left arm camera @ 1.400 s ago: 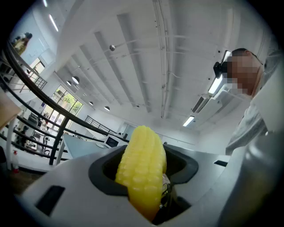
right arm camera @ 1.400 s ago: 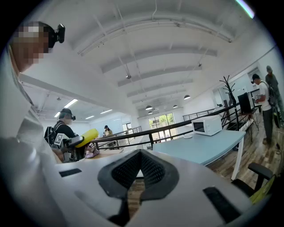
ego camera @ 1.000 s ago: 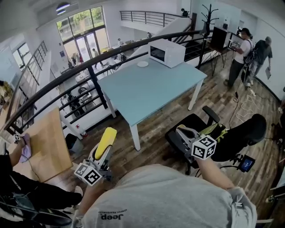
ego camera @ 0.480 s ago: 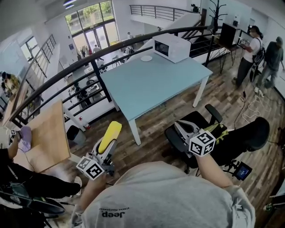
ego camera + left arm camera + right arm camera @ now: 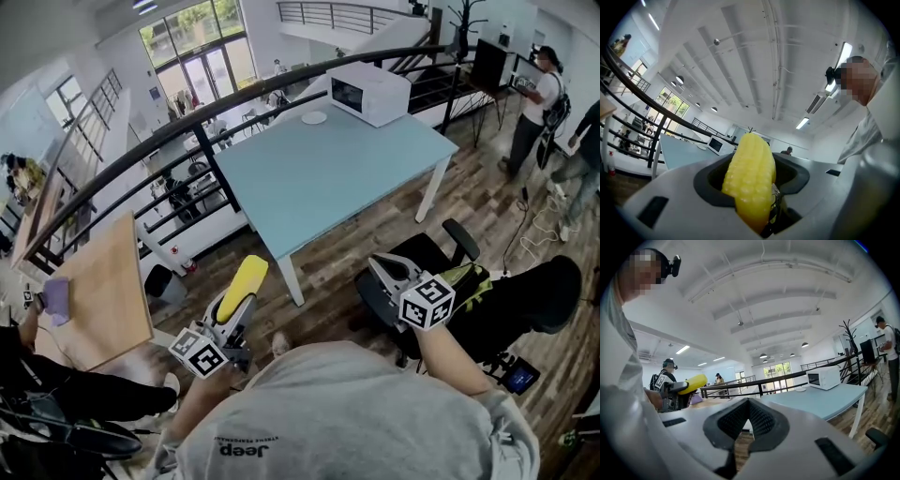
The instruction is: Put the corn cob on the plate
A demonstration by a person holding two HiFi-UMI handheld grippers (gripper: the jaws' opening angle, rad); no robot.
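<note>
My left gripper (image 5: 233, 307) is shut on a yellow corn cob (image 5: 243, 283), which sticks out past the jaws toward the light blue table (image 5: 328, 173). In the left gripper view the corn cob (image 5: 750, 180) fills the space between the jaws. A small white plate (image 5: 314, 118) lies on the table's far side, left of a white microwave (image 5: 369, 93). My right gripper (image 5: 386, 269) is held level over a black office chair, shut with nothing in it. In the right gripper view its tips (image 5: 747, 401) meet, and the plate (image 5: 801, 389) shows small on the table.
A black office chair (image 5: 427, 253) stands between me and the table's near right corner. A dark curved railing (image 5: 187, 141) runs behind the table. A wooden table (image 5: 98, 295) is at the left with a person beside it. People (image 5: 544, 89) stand at the far right.
Both grippers have moved forward toward the blue table, which now sits nearer in the head view. The corn cob stays gripped in the left gripper.
</note>
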